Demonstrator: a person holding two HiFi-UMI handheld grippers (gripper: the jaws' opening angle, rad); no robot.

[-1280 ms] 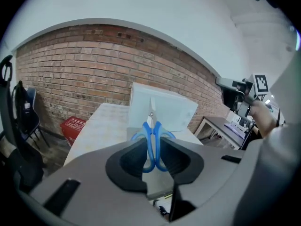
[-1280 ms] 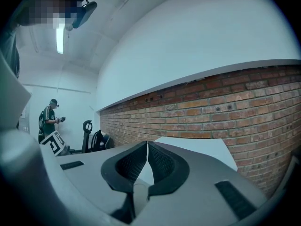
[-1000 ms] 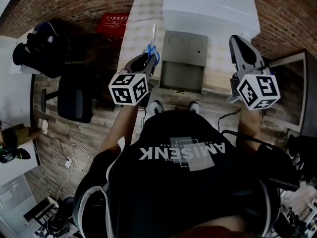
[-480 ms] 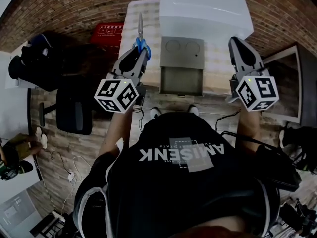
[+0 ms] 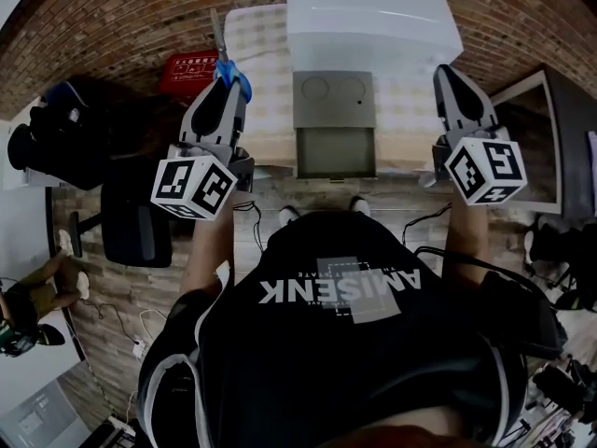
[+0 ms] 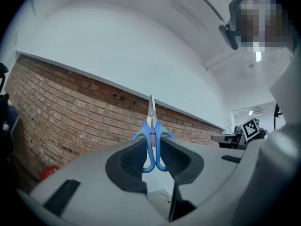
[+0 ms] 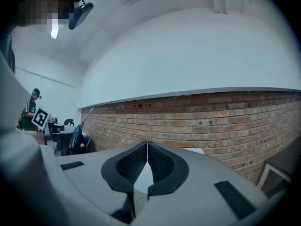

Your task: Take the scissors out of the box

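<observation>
Blue-handled scissors (image 5: 232, 69) stick out of my left gripper (image 5: 227, 90), blades pointing away from me, held in the air to the left of the grey box (image 5: 334, 96). In the left gripper view the pads press on the two handle loops of the scissors (image 6: 152, 134), and the blades rise past the tips of the left gripper (image 6: 153, 155). The box's front compartment (image 5: 335, 152) stands open and looks bare. To the right of the box my right gripper (image 5: 450, 80) hovers. Seen in its own view, the right gripper (image 7: 147, 146) is shut with nothing in it.
A large white case (image 5: 373, 17) stands behind the grey box on the chequered table (image 5: 261, 101). A red crate (image 5: 196, 61) and a black chair (image 5: 140, 222) are on the floor to the left. A dark framed panel (image 5: 550, 147) is at the right. A brick wall (image 7: 225, 112) lies ahead.
My left gripper has carried the scissors up and to the left, away from the box. The right gripper has hardly moved.
</observation>
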